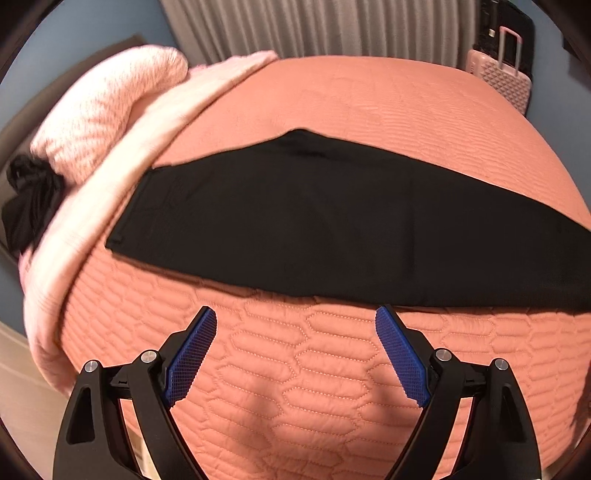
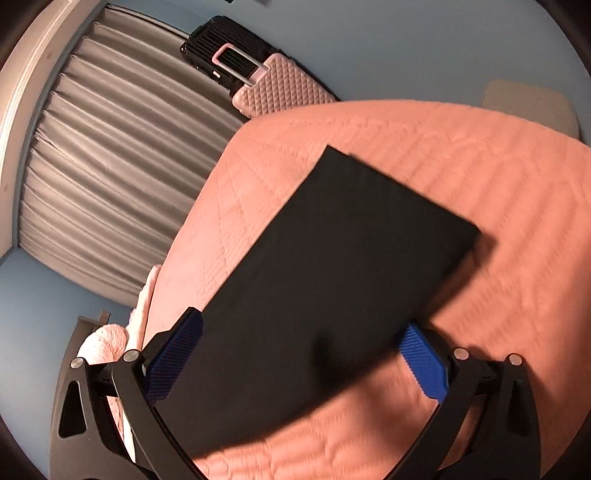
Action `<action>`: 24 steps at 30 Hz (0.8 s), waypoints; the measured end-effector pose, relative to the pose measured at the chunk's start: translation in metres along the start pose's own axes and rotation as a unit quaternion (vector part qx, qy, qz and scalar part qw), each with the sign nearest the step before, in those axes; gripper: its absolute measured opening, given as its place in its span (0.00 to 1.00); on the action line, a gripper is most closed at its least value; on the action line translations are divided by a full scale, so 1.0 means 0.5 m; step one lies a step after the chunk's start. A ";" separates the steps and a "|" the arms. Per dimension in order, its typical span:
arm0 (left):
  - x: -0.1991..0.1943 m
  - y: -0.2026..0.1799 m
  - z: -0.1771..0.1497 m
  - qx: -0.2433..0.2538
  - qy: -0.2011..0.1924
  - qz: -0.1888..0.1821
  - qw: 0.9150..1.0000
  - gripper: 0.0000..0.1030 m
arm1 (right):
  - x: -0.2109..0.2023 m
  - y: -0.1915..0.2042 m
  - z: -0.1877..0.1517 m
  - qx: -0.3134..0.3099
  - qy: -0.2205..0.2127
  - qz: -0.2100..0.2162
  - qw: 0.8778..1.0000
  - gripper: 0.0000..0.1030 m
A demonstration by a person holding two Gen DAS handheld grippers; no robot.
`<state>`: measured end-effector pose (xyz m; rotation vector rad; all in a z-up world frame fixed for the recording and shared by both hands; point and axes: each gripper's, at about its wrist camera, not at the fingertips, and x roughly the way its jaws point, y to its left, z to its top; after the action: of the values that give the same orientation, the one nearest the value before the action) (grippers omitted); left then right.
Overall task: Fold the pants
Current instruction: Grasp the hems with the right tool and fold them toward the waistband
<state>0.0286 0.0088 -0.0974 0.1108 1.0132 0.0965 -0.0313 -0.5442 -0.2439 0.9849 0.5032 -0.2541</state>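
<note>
Black pants (image 1: 332,221) lie flat on the orange quilted bed, folded lengthwise into one long strip running left to right. My left gripper (image 1: 295,325) is open and empty, hovering over the bedspread just short of the pants' near edge. In the right wrist view the pants (image 2: 332,277) stretch away from the camera, with their square end at the far side. My right gripper (image 2: 303,343) is open, and the black fabric lies between and under its blue pads (image 2: 424,362). The view is blurred.
The orange quilted bedspread (image 1: 295,387) covers the bed. Pink blankets and a pillow (image 1: 110,110) sit at the left with a dark garment (image 1: 29,199). A pink suitcase (image 1: 502,74) and grey curtains (image 1: 314,26) stand beyond the bed.
</note>
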 end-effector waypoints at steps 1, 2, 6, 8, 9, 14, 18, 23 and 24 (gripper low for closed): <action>0.007 0.009 0.000 -0.009 0.006 -0.003 1.000 0.83 | 0.010 0.005 0.004 -0.003 -0.002 -0.001 1.000 0.96; 0.015 0.020 0.000 -0.018 0.010 -0.006 1.000 0.83 | 0.017 0.009 0.006 -0.007 -0.004 0.002 1.000 0.96; 0.038 0.064 -0.002 -0.038 0.026 -0.009 0.999 0.83 | 0.051 0.019 0.018 -0.029 -0.016 -0.003 0.999 0.80; 0.045 0.088 -0.004 -0.047 0.028 -0.004 0.999 0.83 | 0.075 0.007 0.024 -0.018 0.002 -0.013 1.000 0.20; 0.050 0.102 -0.004 -0.051 0.029 -0.003 0.998 0.83 | 0.084 -0.003 0.026 0.005 0.012 -0.015 1.000 0.07; 0.079 0.167 -0.007 -0.074 0.034 -0.003 0.997 0.83 | 0.050 0.174 0.021 -0.102 -0.001 -0.007 0.995 0.06; 0.119 0.223 -0.010 -0.106 0.046 -0.012 0.993 0.83 | 0.072 0.420 -0.055 -0.231 0.047 0.064 0.970 0.06; 0.139 0.303 -0.016 -0.164 0.051 -0.039 0.984 0.83 | 0.189 0.662 -0.320 -0.361 0.174 0.126 0.908 0.06; 0.142 0.327 -0.018 -0.178 0.050 -0.042 0.982 0.83 | 0.225 0.678 -0.375 -0.373 0.208 0.123 0.896 0.06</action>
<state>0.0536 0.1806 -0.1392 -0.2656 1.0838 0.2053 0.1552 -0.2021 -0.1392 0.3271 0.7803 0.3775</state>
